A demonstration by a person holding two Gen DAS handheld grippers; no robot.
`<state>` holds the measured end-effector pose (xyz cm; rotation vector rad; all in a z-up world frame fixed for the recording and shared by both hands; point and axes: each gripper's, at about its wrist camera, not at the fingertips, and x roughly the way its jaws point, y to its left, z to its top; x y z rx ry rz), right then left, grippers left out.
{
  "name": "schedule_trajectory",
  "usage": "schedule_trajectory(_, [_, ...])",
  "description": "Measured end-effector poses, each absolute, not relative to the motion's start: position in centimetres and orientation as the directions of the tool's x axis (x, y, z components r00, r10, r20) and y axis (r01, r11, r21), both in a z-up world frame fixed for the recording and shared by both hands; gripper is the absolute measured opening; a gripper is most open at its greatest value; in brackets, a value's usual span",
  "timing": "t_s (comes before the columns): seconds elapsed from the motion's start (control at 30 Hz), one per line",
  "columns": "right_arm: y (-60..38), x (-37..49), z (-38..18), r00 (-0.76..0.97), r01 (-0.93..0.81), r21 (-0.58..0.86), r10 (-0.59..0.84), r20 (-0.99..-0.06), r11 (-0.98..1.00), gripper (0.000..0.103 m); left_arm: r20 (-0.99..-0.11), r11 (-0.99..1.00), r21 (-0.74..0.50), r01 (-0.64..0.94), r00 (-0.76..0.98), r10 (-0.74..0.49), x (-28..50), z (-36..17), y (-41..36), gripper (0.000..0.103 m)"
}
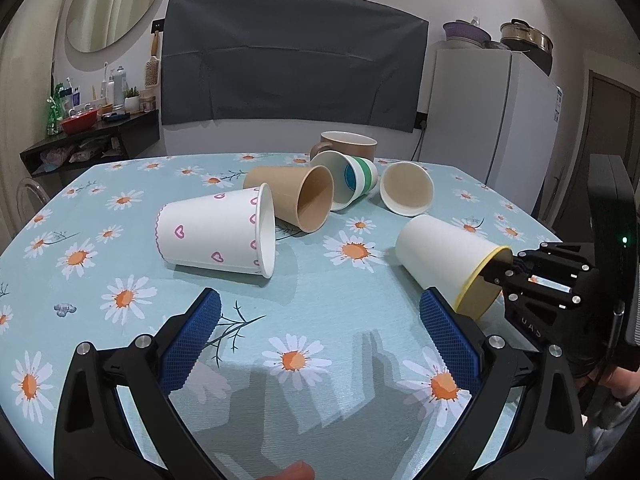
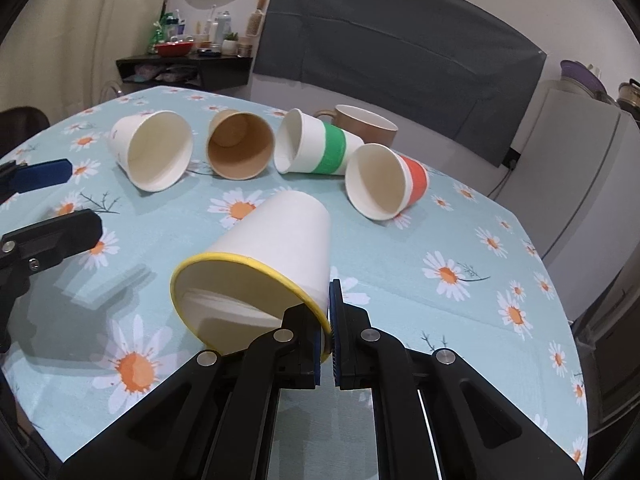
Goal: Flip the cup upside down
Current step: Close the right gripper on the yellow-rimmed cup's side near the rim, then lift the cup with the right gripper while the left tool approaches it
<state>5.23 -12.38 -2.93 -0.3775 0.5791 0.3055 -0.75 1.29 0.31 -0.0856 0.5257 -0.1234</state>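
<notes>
Yellow-rimmed white cup (image 2: 276, 256) is on its side near the front of the daisy tablecloth (image 2: 460, 320), mouth toward the right gripper (image 2: 326, 332), base pointing away toward the row of cups behind. And the right gripper has it: jaws pinched together on the rim wall, one finger inside the mouth, the other pressed on the outside. Seen from the left wrist, the same cup (image 1: 444, 260) lies off to the right, its long axis slanting from the base at upper left down to the mouth at lower right, where the black right gripper (image 1: 496, 276) meets it.

That axis is the whole story. The cup runs straight out ahead of the right claw, so by my read a lift and a roll of the wrist would bring the mouth down onto the cloth.

Left gripper (image 1: 320, 340) sits wide apart, blue pads (image 1: 192, 344) holding nothing, hovering low over the cloth beside the held cup.

Behind: a heart-print cup (image 1: 212, 232), a brown cup (image 2: 240, 146), a green-banded cup (image 2: 316, 144), a red-banded cup (image 2: 384, 180), all tipped over, and a brown mug (image 2: 366, 124) upright at the back.
</notes>
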Motion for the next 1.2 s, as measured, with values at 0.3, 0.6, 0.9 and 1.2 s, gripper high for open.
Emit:
schedule_trajectory(0.3, [-9.1,3.4,-3.1,0.770,-0.495,-0.273,0.271,-0.578,0.825,0.004,-0.493,0.987,-0.136,0.087,0.858,-0.144,-0.7,0.3,1.6,0.097])
schedule_trajectory(0.6, [-8.6,2.9,-3.2,0.757,-0.535,-0.289,0.298,-0.582,0.794,0.006,-0.501,0.979,-0.182,0.090,0.848,-0.171,-0.4,0.2,2.3,0.097])
schedule_trajectory(0.9, [-9.9,1.8,-3.3,0.800,-0.497,-0.360,0.256,-0.544,0.789,0.056,-0.479,0.981,-0.179,0.074,0.865,-0.153,-0.7,0.4,2.3,0.097])
schedule_trajectory(1.2, [-11.6,0.5,-3.3,0.820,-0.481,-0.403,0.236,-0.522,0.779,0.086,-0.502,0.974,-0.223,0.030,0.853,-0.141,-0.3,0.6,3.1,0.097])
